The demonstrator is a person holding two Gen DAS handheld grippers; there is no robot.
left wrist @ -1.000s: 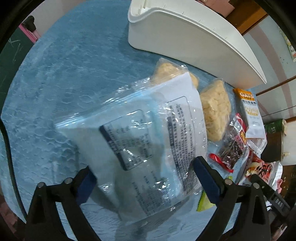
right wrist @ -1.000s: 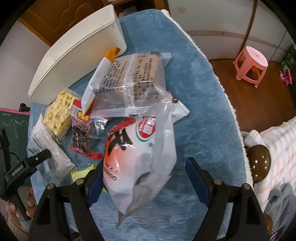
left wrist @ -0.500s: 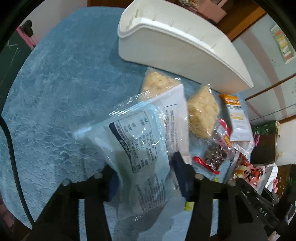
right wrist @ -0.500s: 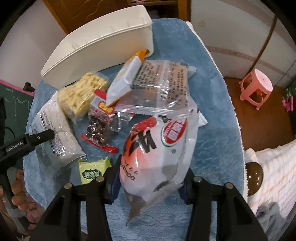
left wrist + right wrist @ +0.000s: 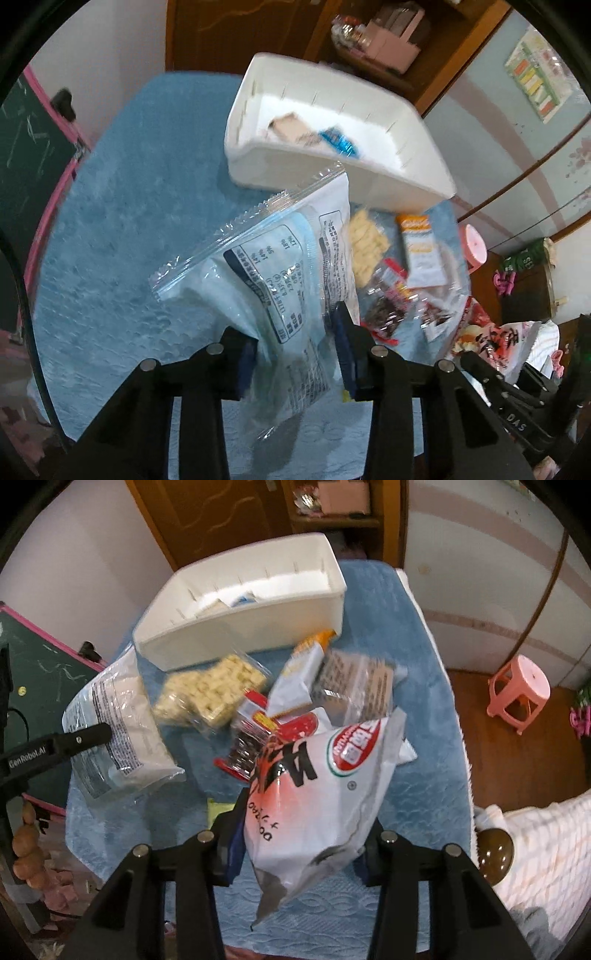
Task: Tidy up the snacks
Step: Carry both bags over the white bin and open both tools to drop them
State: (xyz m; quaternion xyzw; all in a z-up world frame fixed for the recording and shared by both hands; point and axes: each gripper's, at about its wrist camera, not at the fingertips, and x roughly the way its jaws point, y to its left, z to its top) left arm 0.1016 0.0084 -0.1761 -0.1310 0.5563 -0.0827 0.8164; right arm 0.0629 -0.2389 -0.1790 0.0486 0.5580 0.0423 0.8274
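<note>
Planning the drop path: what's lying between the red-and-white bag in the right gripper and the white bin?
Right wrist view: loose snacks cover the blue cloth there: dark clear pack, orange-topped sachet, red-labelled pack. Nothing blocks white bin from above.

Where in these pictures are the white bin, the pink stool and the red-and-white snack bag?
white bin [image 5: 258, 627]: right wrist view, on its long front wall.
pink stool [image 5: 528, 677]: right wrist view, on its round seat.
red-and-white snack bag [image 5: 317, 812]: right wrist view, on the bag's white middle, between the jaws.

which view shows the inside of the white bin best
The left wrist view: it looks down into the white bin, showing two small packets on its floor. The right wrist view is shallower, so the near wall hides most of the inside.
</note>
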